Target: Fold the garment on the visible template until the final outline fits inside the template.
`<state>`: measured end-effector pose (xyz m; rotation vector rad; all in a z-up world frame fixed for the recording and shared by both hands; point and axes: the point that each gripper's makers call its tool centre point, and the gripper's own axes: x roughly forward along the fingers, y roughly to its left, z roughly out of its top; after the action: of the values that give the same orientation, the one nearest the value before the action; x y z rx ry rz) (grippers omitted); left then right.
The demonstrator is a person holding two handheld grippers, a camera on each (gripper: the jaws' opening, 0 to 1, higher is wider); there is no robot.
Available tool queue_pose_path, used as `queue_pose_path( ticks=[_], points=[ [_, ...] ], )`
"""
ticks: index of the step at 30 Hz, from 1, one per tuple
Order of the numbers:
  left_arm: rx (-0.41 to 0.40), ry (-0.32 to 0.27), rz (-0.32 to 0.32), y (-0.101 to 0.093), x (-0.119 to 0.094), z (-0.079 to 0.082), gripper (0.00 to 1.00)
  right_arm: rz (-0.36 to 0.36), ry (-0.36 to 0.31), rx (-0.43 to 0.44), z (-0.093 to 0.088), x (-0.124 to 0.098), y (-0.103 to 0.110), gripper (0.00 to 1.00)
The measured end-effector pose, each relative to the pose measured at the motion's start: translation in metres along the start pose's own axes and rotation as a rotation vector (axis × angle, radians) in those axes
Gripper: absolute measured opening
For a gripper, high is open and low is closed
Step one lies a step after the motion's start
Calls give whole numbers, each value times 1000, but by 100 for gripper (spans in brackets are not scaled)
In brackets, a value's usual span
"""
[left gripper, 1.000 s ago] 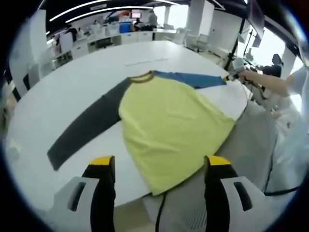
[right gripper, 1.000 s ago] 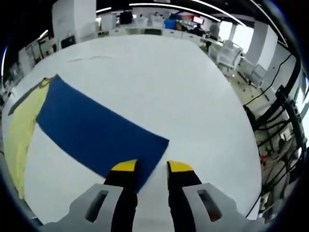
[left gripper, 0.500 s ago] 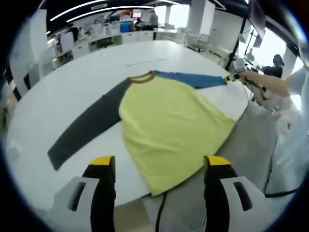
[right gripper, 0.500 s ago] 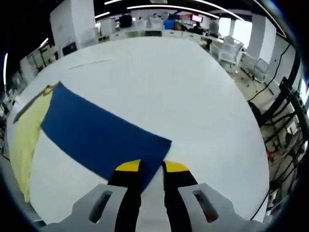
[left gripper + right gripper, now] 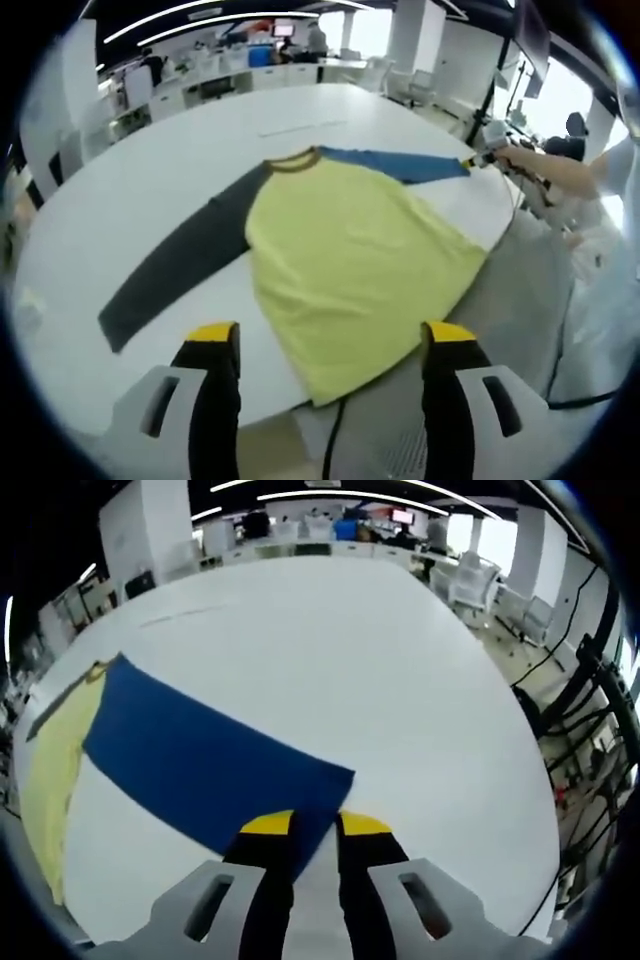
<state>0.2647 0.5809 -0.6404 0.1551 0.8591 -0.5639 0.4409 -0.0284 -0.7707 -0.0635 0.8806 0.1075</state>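
The shirt [image 5: 350, 250] lies flat on the white counter [image 5: 150, 170], hem overhanging the near edge. The right gripper [image 5: 303, 825] has its jaws narrowed on the blue sleeve [image 5: 200, 760] cuff, while the left gripper [image 5: 325, 335] hovers with jaws wide near the hem. Best to lift the cuff low and carry it squarely across the yellow body, avoiding dragging the shirt.

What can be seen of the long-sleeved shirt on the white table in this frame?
The shirt lies flat and spread out on the white table. It looks like soft knit fabric: a yellow-green body, an olive-brown collar, one dark grey sleeve stretched straight out, and one blue sleeve stretched the other way. The hem reaches the table's near edge in the left gripper view. The right gripper has its jaws closed on the blue cuff's corner. The left gripper hangs open, short of the hem.
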Motion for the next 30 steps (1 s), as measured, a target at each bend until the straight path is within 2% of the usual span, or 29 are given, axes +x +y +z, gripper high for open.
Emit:
queue_pose_path(
  ticks=[6, 11, 30],
  points=[
    [3, -9, 3, 1, -1, 3, 70, 6, 2, 7, -1, 1, -2, 14],
    [-5, -8, 4, 0, -2, -1, 70, 31, 0, 14, -1, 2, 6, 5],
    [-18, -14, 14, 1, -5, -5, 70, 8, 1, 16, -1, 2, 4, 3]
  ],
)
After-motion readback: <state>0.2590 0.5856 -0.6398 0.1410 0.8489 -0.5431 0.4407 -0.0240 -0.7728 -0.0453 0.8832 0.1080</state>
